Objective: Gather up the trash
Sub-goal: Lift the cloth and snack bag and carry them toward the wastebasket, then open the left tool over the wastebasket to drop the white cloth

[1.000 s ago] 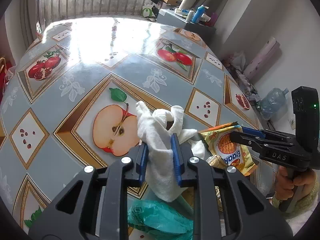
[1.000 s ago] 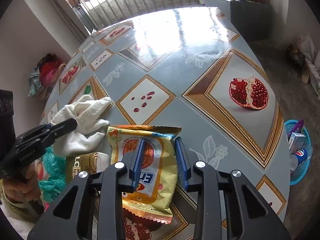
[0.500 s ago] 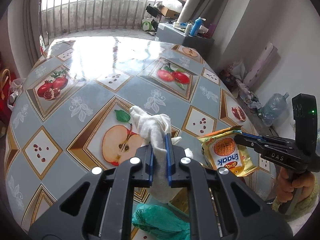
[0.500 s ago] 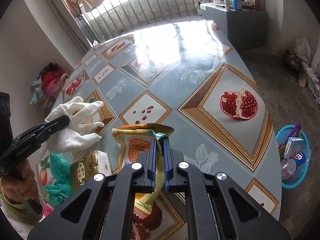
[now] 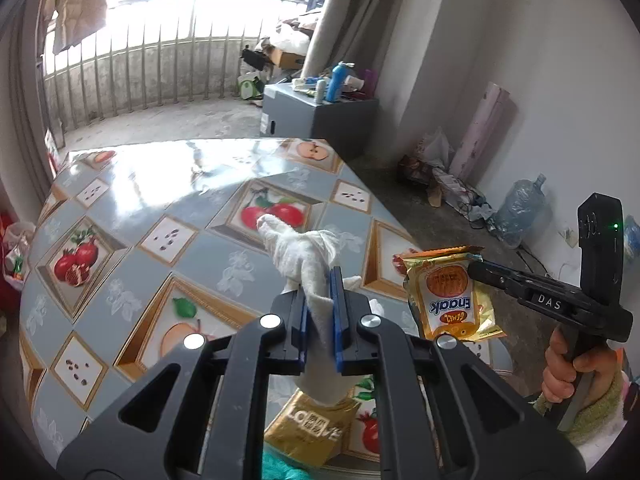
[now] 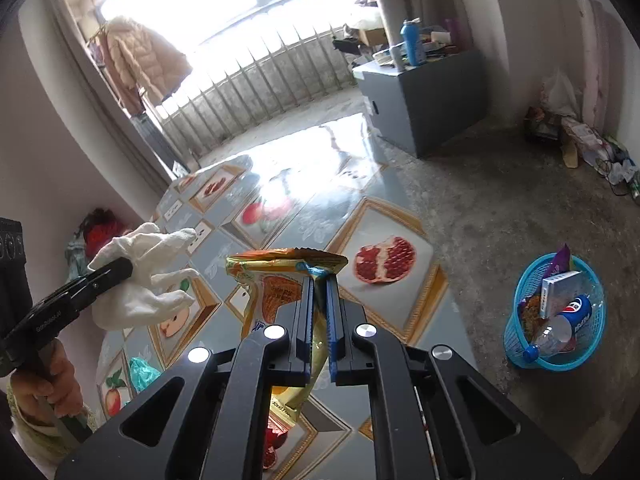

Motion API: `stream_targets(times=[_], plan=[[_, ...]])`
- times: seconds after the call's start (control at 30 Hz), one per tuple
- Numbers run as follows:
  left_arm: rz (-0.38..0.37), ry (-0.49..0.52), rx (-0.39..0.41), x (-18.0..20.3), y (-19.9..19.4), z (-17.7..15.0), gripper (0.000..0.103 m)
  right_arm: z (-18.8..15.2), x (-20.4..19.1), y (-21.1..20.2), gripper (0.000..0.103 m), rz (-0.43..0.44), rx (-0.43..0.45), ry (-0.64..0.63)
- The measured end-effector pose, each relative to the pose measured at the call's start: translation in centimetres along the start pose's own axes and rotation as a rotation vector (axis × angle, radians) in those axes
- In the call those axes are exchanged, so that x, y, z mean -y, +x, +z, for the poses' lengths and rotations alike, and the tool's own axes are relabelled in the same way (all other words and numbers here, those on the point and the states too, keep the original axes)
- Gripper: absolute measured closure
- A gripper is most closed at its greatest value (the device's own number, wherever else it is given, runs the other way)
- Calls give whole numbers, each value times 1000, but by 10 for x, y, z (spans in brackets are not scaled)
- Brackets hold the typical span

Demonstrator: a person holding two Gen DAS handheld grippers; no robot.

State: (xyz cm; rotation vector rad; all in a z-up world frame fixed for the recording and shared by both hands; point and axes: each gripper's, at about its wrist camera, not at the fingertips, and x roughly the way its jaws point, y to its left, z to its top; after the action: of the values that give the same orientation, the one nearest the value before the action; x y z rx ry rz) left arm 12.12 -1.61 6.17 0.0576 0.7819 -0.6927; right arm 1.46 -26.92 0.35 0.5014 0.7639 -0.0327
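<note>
Gripping glove and wrapper, tools above table, basket nearby

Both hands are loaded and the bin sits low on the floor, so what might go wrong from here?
The right tool pinches only the snack packet's top corner, so it may slip. The white glove hangs loosely from the left tool and could miss the already full blue basket.

Strong daylight pours through the balcony railing at the top of both views and blows out to pure white. It throws bright glare across the glossy tabletop. Fisheye curvature bends the edges, and the corners fall black.
</note>
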Motion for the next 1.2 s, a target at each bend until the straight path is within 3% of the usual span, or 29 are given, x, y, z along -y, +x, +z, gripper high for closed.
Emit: stream_targets(times=[0.3,0.6,0.73,1.07,1.17,1.2], plan=[[-189,172,-75,108,48,30,95,-9,111,-70,97,-159,153,206],[-366,399,-275,251,145,33,95,-52,240,-107,97,-430,202,458],[-383,504,-361,305,199,16,95,-74,291,-95,97,-582,152,556],[-340,645,-525,385,333,-22,95,-102,400,-22,96,-702,6,816],[-331,667,-551,400,362,-31,83,-106,431,5,91,-740,-32,886],[-333,655,-557,402,369,-30,70,-110,441,15,89,-729,-46,915]])
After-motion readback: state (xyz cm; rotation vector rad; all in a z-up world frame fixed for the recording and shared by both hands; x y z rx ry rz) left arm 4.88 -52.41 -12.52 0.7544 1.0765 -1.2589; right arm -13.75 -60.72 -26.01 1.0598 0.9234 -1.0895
